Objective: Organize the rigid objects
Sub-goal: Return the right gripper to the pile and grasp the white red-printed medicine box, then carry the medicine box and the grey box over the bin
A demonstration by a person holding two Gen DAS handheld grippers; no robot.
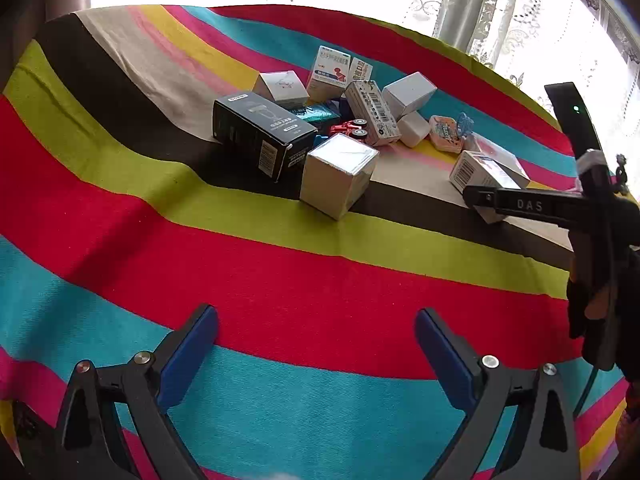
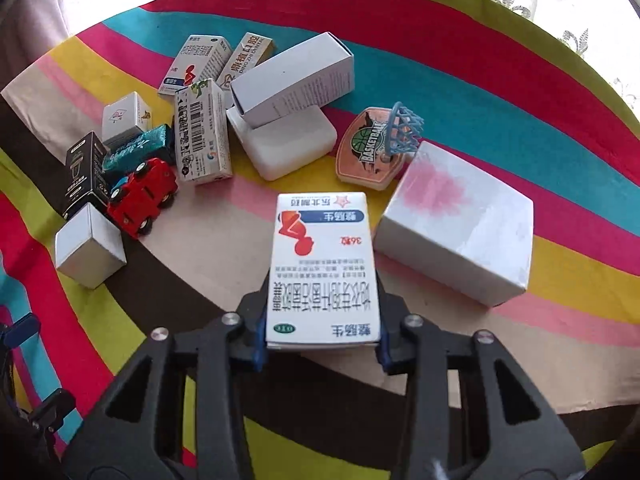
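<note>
My right gripper [image 2: 322, 314] is shut on a white medicine box [image 2: 324, 248] with a red figure and a blue label, its pads pressing the box's two long sides near the close end. From the left wrist view that same gripper [image 1: 486, 200] and the box [image 1: 476, 170] show at the right. My left gripper [image 1: 316, 314] is open above the striped cloth [image 1: 280, 280], with nothing between its fingers. The pile beyond holds a black box [image 1: 260, 136], a silver cube [image 1: 340, 176], a red toy car [image 2: 140, 200] and several small cartons.
A white box with a pink stain [image 2: 460, 220] lies just right of the held box. A basketball hoop toy [image 2: 376, 148], a white rounded block [image 2: 284, 144] and an open white carton [image 2: 296, 80] sit behind. Lace curtains [image 1: 500, 8] hang past the far edge.
</note>
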